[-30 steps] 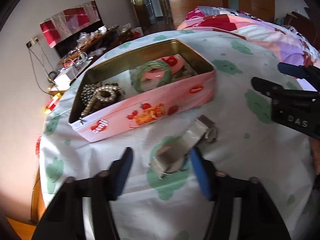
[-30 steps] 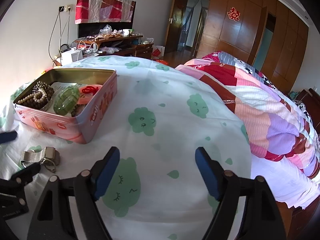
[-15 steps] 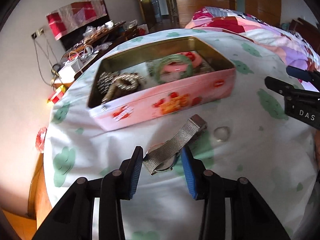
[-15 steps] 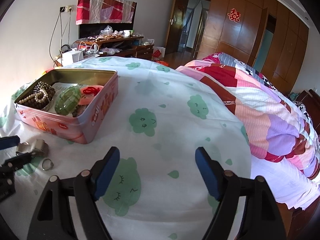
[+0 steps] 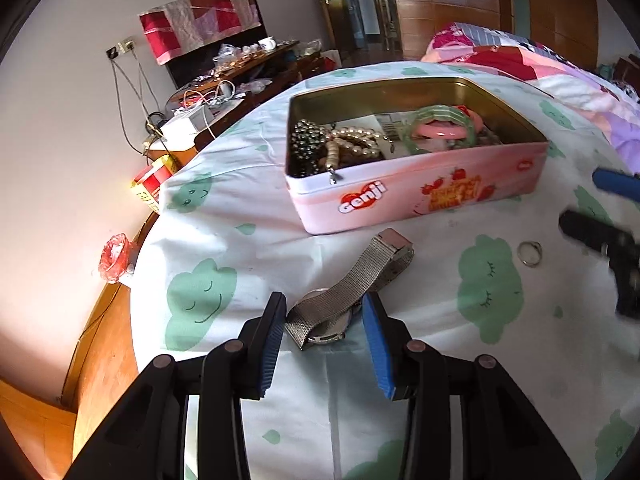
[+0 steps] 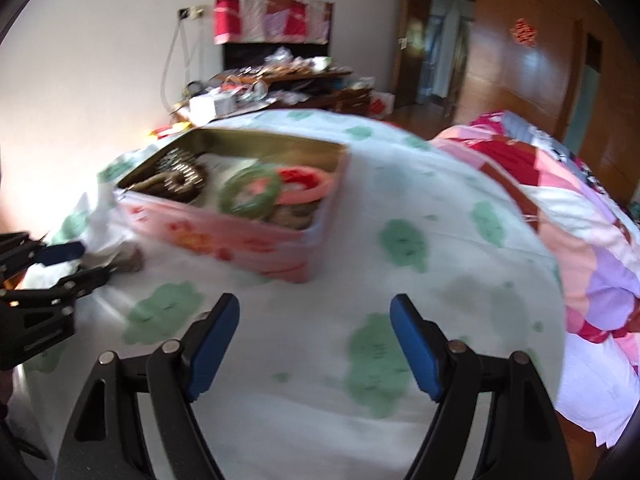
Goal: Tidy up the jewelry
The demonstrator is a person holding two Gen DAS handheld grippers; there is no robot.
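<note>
**Left claw straddling mesh-band watch; right claw released above bedsheet**

Left claw (image 5: pixel 324 316): jaws parted, blue pads on either side of the mesh-band watch (image 5: pixel 340 300). The pads sit just beside the watch case; contact cannot be confirmed, so no grip is recorded. The watch lies flat on the cloud-print bedsheet (image 5: pixel 240 248), its band running toward 1 o'clock and ending at the clasp near the tin.

Pink strawberry-print tin (image 5: pixel 420 196): lidless, resting on the sheet at 12 o'clock from the left claw. Contents: dark bead strand (image 5: pixel 306 136) and pearl necklace (image 5: pixel 352 140) at the left end, green bangle (image 5: pixel 442 120) and pink bangle (image 5: pixel 440 133) at the right end.

Silver ring (image 5: pixel 529 253): lying loose on the sheet at 2 o'clock from the left claw, apart from the tin and the watch.

Right claw (image 6: pixel 316 340): released, jaws wide, nothing between them, positioned above the sheet. View is motion-blurred. The tin (image 6: pixel 248 236) stands at 11 o'clock from it.
</note>
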